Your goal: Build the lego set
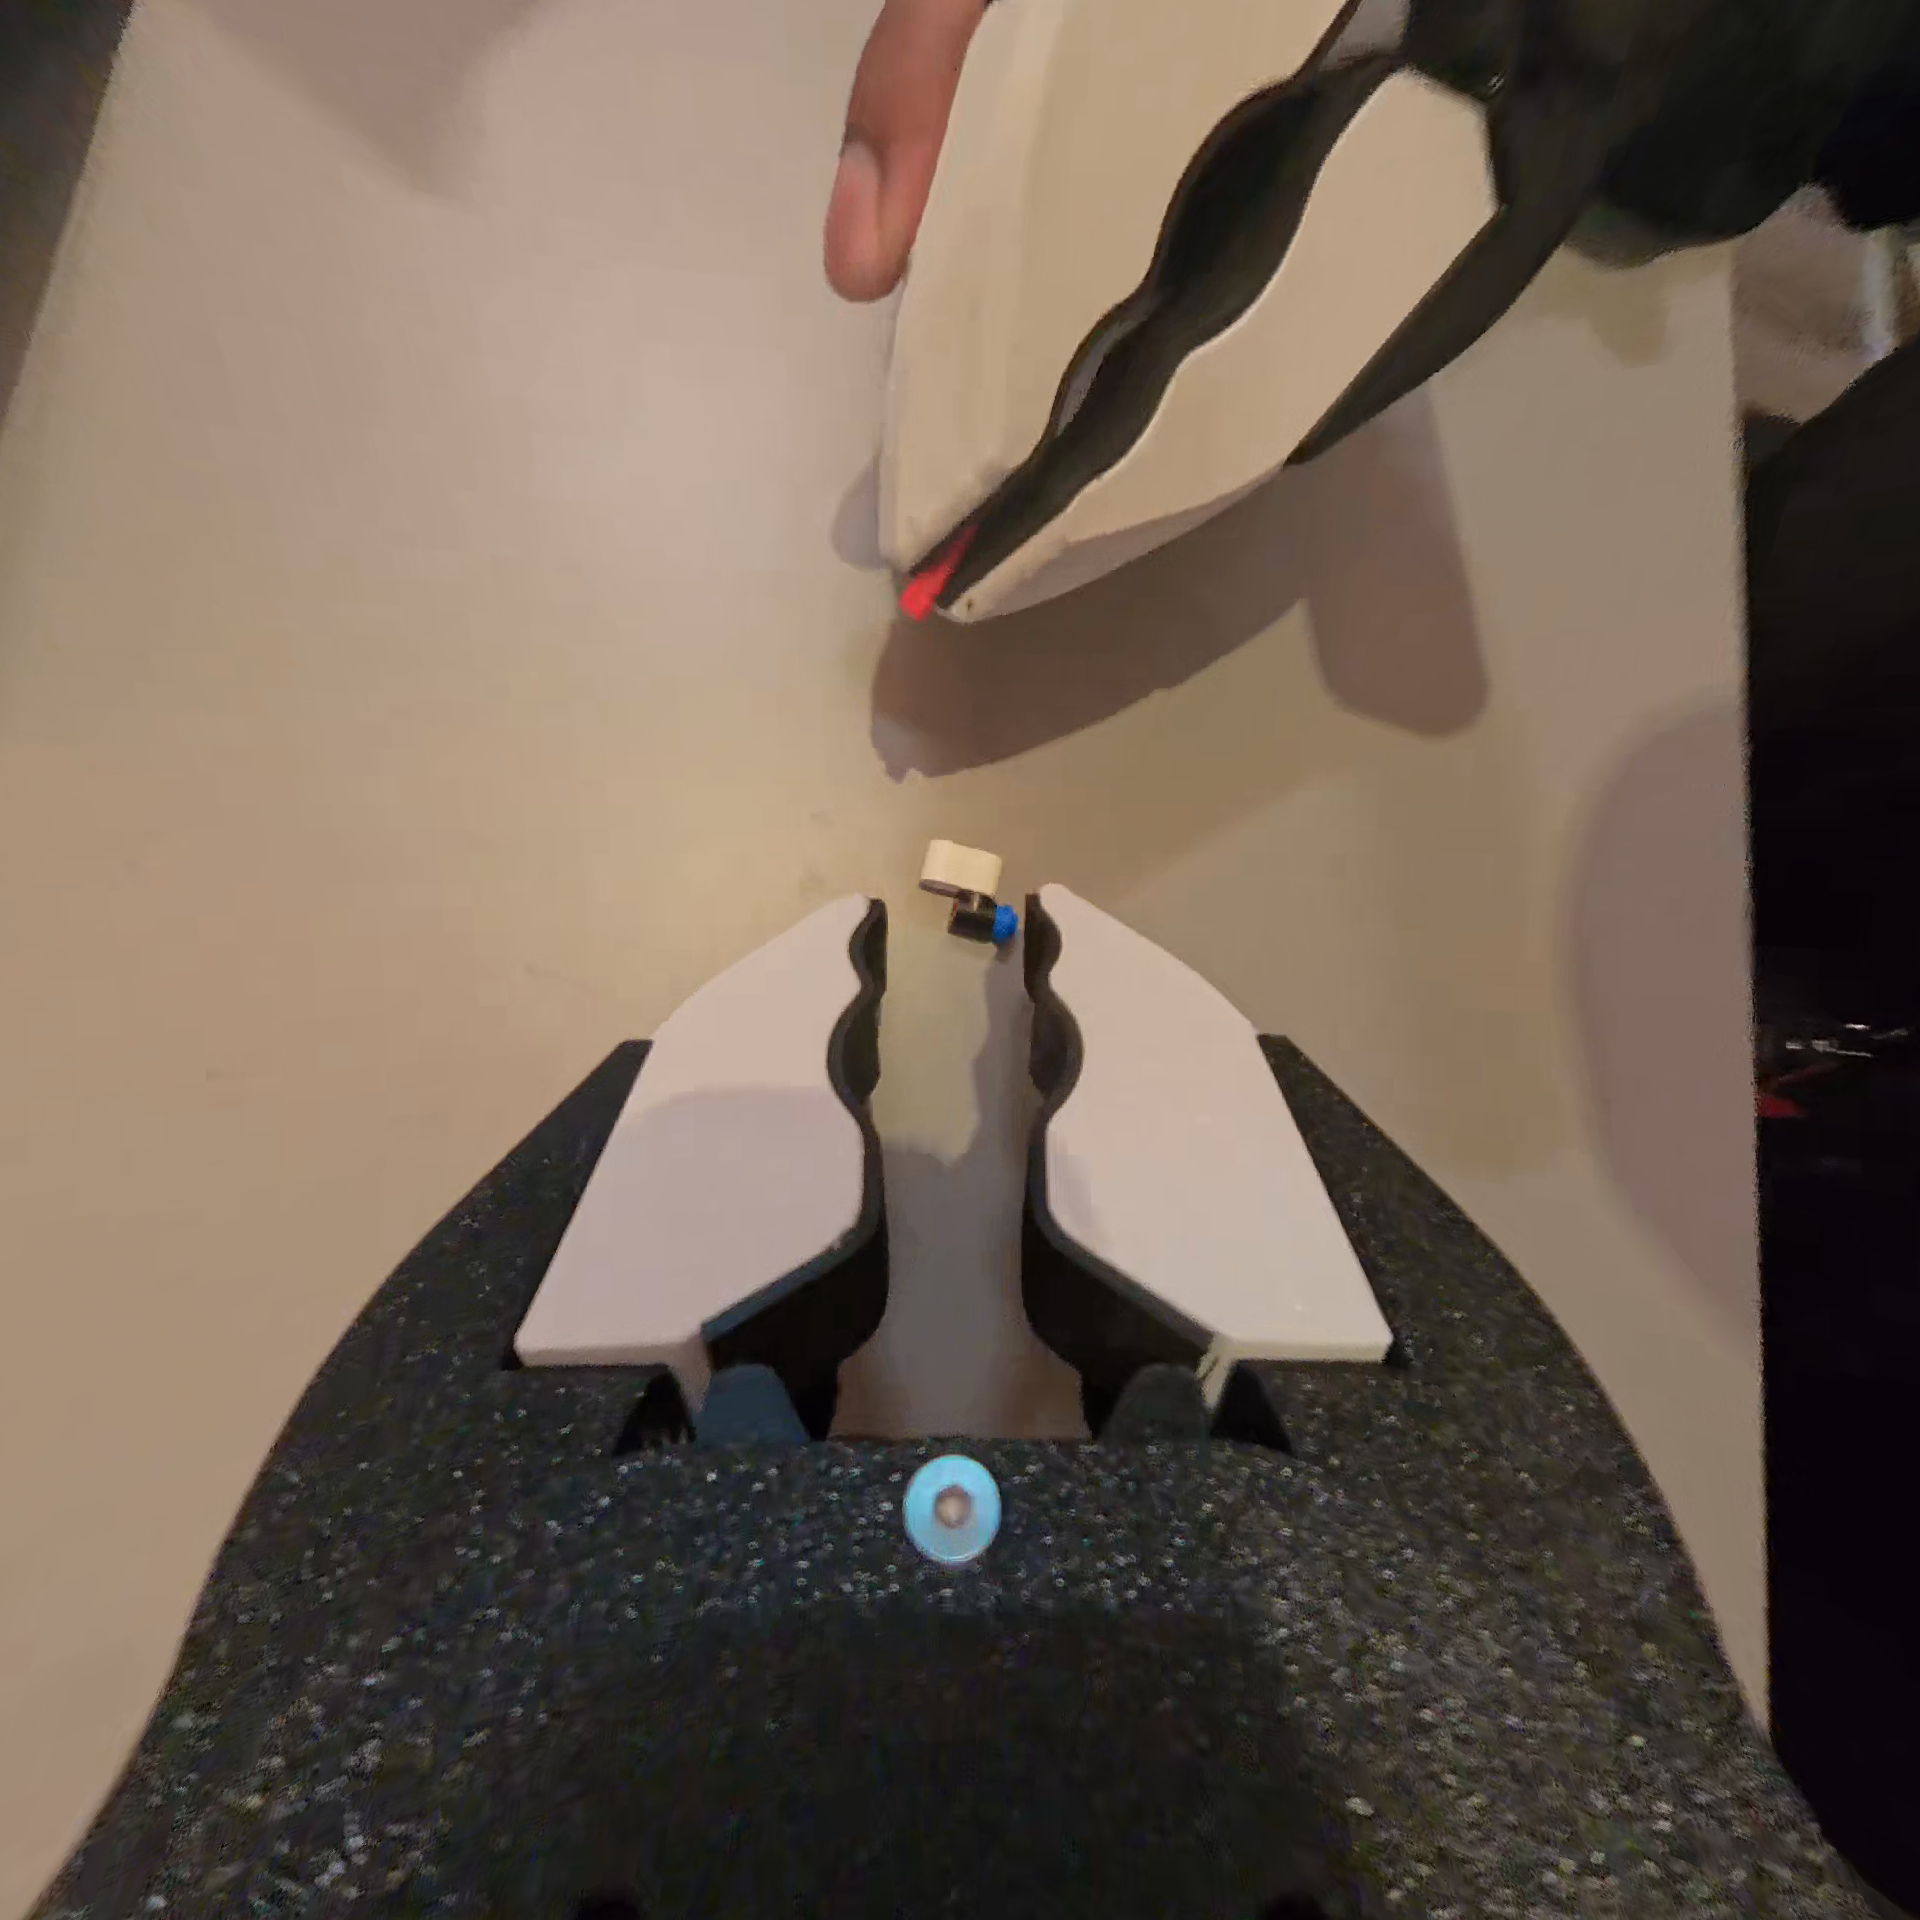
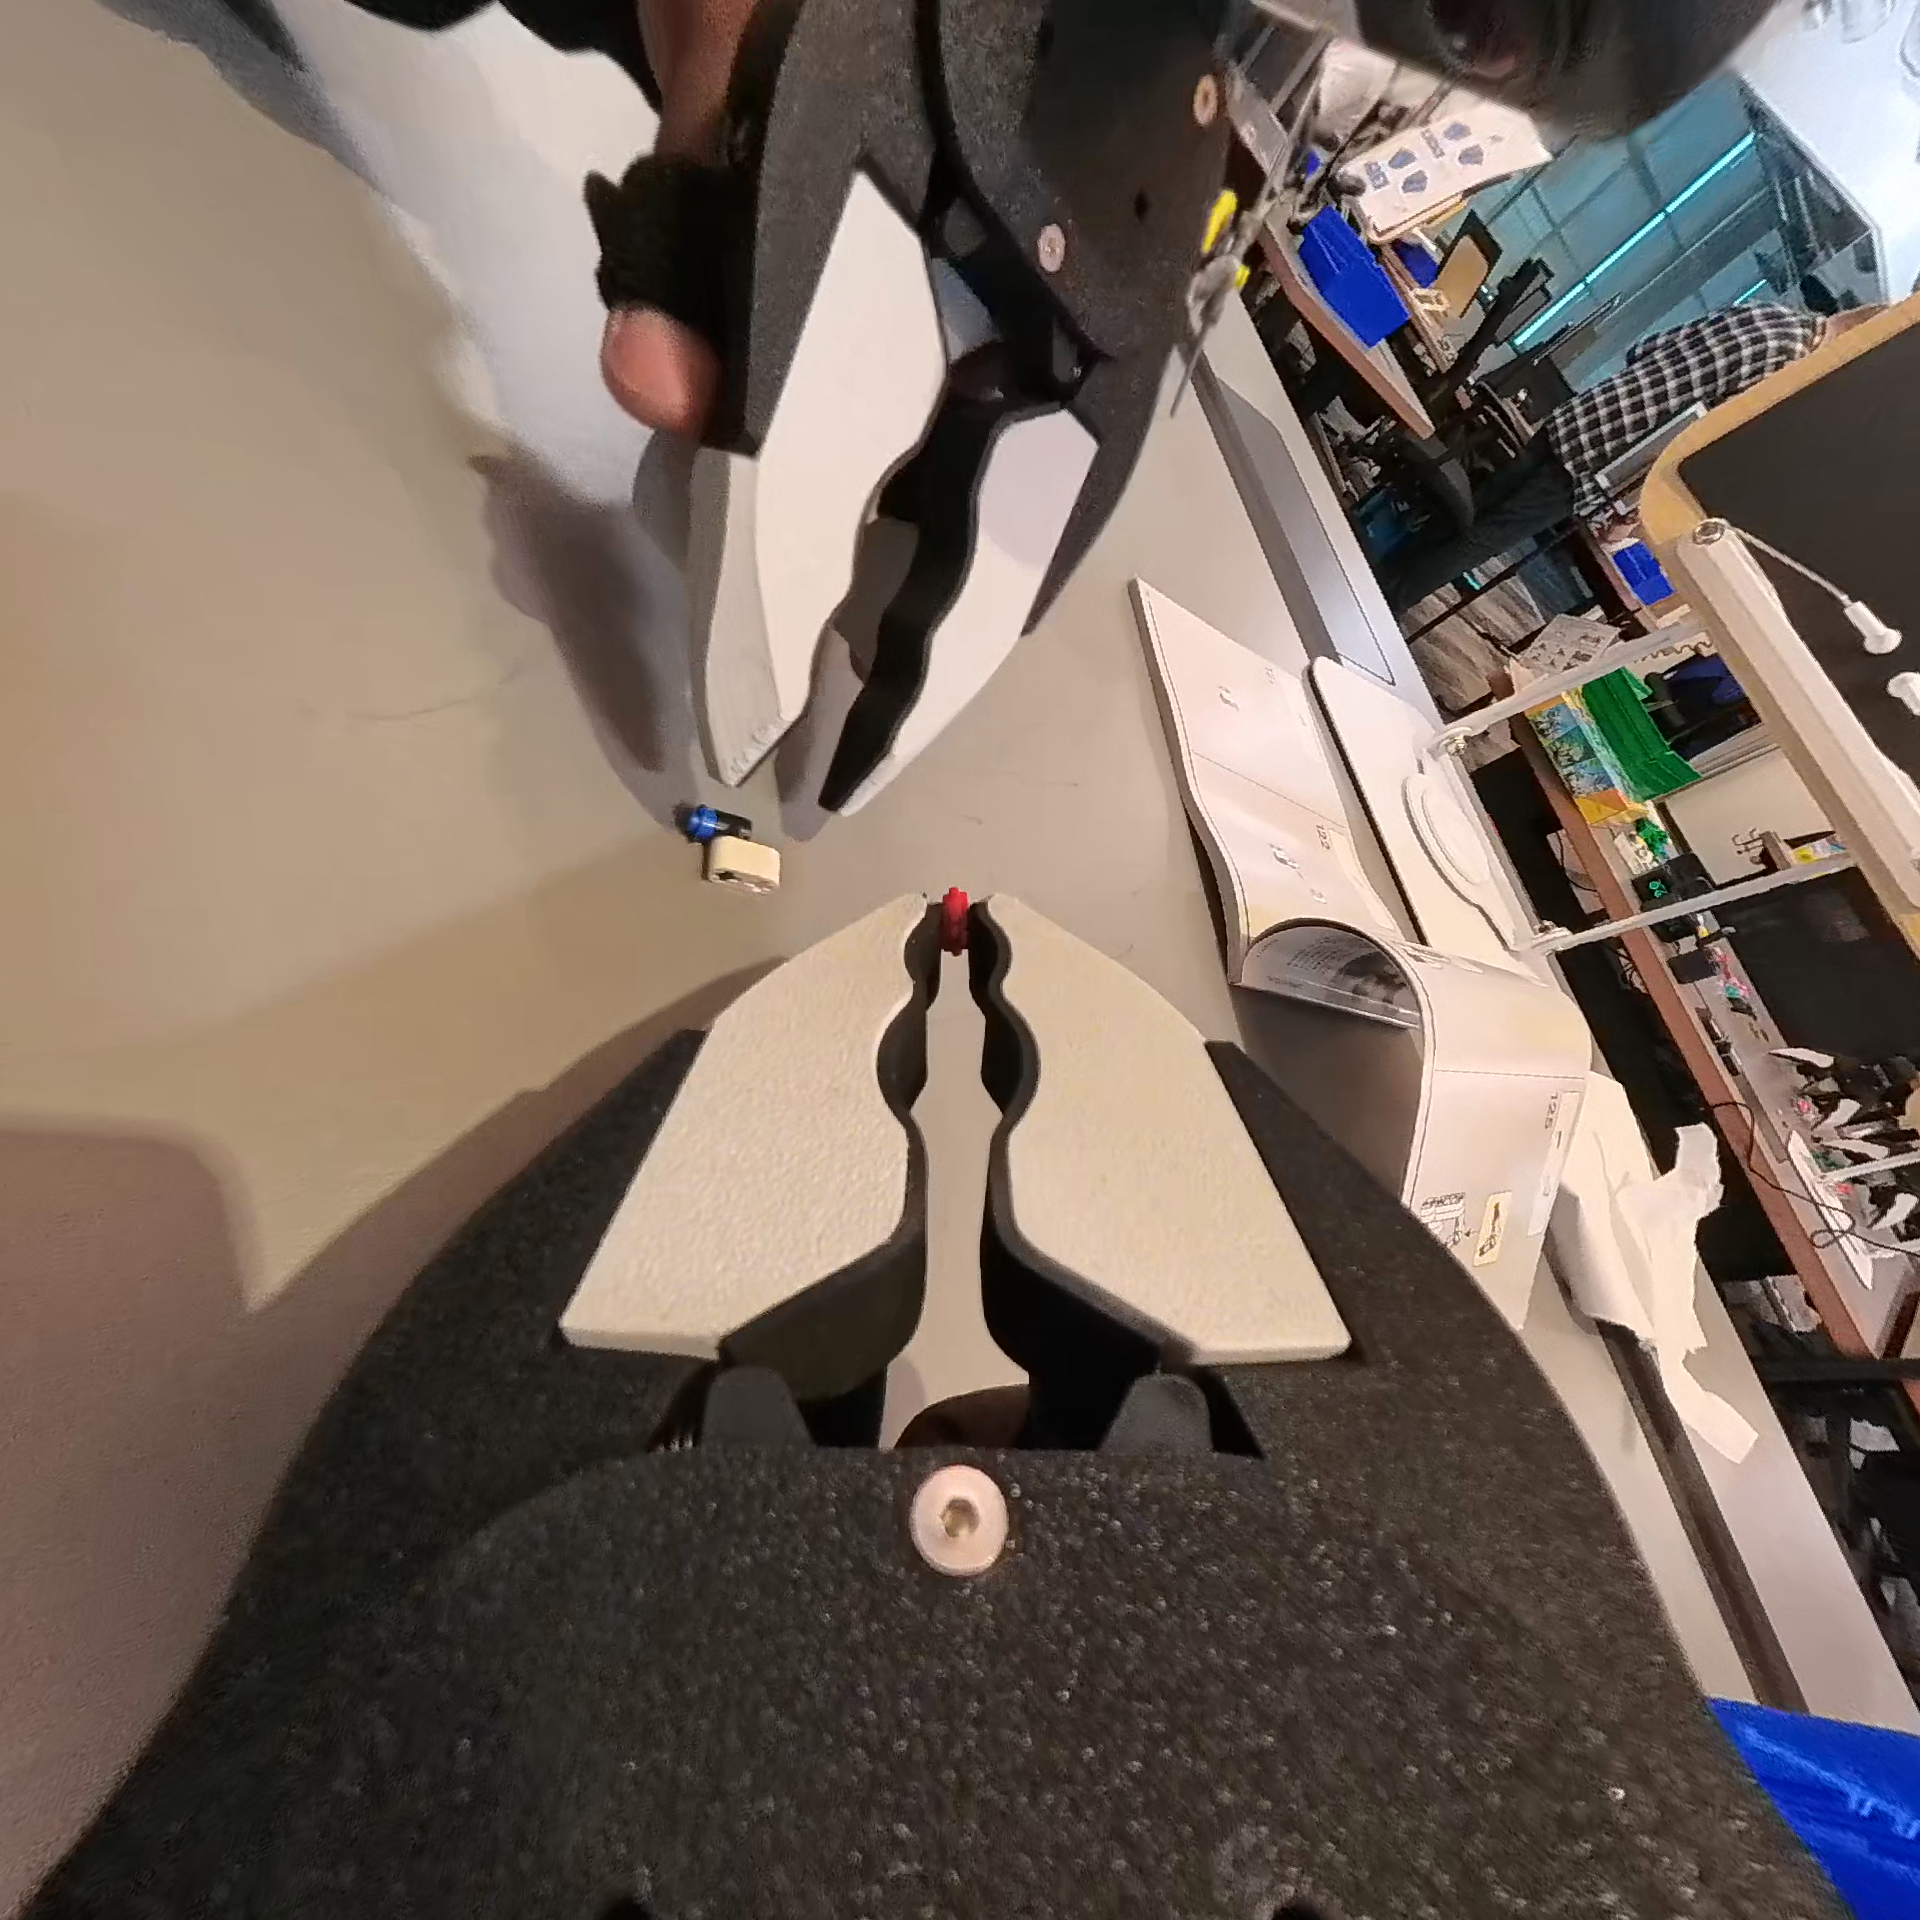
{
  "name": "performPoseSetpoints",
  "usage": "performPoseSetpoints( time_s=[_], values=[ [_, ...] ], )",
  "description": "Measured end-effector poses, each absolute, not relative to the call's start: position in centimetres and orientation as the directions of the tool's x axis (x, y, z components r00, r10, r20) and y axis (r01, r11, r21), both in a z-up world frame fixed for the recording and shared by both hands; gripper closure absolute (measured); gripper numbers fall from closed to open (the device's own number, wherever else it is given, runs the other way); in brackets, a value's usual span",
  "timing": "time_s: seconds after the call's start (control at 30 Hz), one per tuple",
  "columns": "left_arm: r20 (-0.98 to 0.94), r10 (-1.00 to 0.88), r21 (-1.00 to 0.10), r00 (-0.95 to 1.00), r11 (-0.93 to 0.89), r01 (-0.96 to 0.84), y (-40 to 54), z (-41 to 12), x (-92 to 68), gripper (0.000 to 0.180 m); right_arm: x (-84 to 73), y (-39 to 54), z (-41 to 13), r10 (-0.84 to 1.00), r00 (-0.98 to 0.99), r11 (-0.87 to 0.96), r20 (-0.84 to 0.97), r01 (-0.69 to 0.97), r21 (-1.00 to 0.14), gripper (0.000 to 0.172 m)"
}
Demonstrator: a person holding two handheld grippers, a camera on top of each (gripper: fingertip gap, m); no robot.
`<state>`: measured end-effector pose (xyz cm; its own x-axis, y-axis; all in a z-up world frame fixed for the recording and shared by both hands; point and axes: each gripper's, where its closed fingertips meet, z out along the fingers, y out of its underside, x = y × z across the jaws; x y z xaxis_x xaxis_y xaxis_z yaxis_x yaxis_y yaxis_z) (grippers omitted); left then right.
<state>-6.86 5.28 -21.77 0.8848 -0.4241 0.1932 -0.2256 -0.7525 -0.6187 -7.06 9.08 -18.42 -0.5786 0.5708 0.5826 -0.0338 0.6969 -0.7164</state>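
Observation:
My left gripper is open and holds nothing. A small assembly of a cream piece, a black piece and a blue pin lies on the beige table just past its fingertips, closer to the right one, with a gap to both pads. It also shows in the right wrist view, lying on the table below the left gripper. My right gripper is shut on a small red pin held at the fingertips. In the left wrist view the right gripper hovers above the table with the red pin sticking out.
An open instruction booklet lies on the table to the right. Behind it stand a white lamp base, crumpled paper and cluttered benches. The table edge runs down the right. A person's finger rests on the right gripper. The left gripper's tips are roughly 5 cm from the right gripper's.

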Motion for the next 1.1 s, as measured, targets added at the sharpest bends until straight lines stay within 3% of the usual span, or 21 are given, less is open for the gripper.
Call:
performPoseSetpoints(
  time_s=[0.17, 0.23, 0.33, 0.5, 0.63, 0.73, 0.93, 1.03, 1.1],
  values=[
    [0.108, -0.394, -0.603, 0.913, -0.756, -0.255, 5.0, -23.1, -6.4, 0.152, -6.8, 9.0, -18.7, 0.565, -0.592, 0.697, 0.575, -0.031, -0.716, 0.167],
    [0.080, -0.405, -0.604, 0.911, -0.746, -0.279, 5.2, -23.2, -6.2, 0.166, -6.8, 8.9, -18.8, 0.561, -0.597, 0.699, 0.573, -0.030, -0.715, 0.167],
    [-0.024, -0.474, -0.579, 0.880, -0.711, -0.399, 5.3, -23.2, -6.1, 0.167, -6.6, 8.8, -19.1, 0.554, -0.607, 0.704, 0.570, -0.025, -0.710, 0.167],
    [-0.316, -0.682, -0.404, 0.659, -0.532, -0.744, 4.7, -22.1, -5.9, 0.166, -6.3, 8.8, -19.9, 0.535, -0.635, 0.721, 0.557, -0.001, -0.693, 0.167],
    [-0.359, -0.789, -0.302, 0.498, -0.407, -0.862, 4.0, -21.8, -4.9, 0.162, -6.2, 8.7, -19.9, 0.533, -0.639, 0.722, 0.555, 0.001, -0.691, 0.167],
    [-0.306, -0.759, -0.376, 0.575, -0.458, -0.806, 4.3, -21.4, -4.5, 0.158, -6.1, 8.8, -19.9, 0.530, -0.637, 0.726, 0.560, -0.001, -0.688, 0.167],
    [-0.081, -0.507, -0.574, 0.858, -0.680, -0.456, 4.6, -20.6, -5.0, 0.155, -5.6, 9.2, -19.9, 0.526, -0.636, 0.731, 0.564, 0.000, -0.682, 0.167],
    [0.062, -0.386, -0.562, 0.920, -0.776, -0.287, 4.5, -21.1, -5.2, 0.157, -5.5, 9.2, -20.1, 0.524, -0.642, 0.732, 0.560, 0.003, -0.681, 0.167],
    [0.044, -0.350, -0.519, 0.936, -0.808, -0.278, 4.6, -21.7, -5.7, 0.158, -5.5, 9.1, -20.3, 0.518, -0.645, 0.738, 0.562, 0.005, -0.674, 0.167]
  ],
)
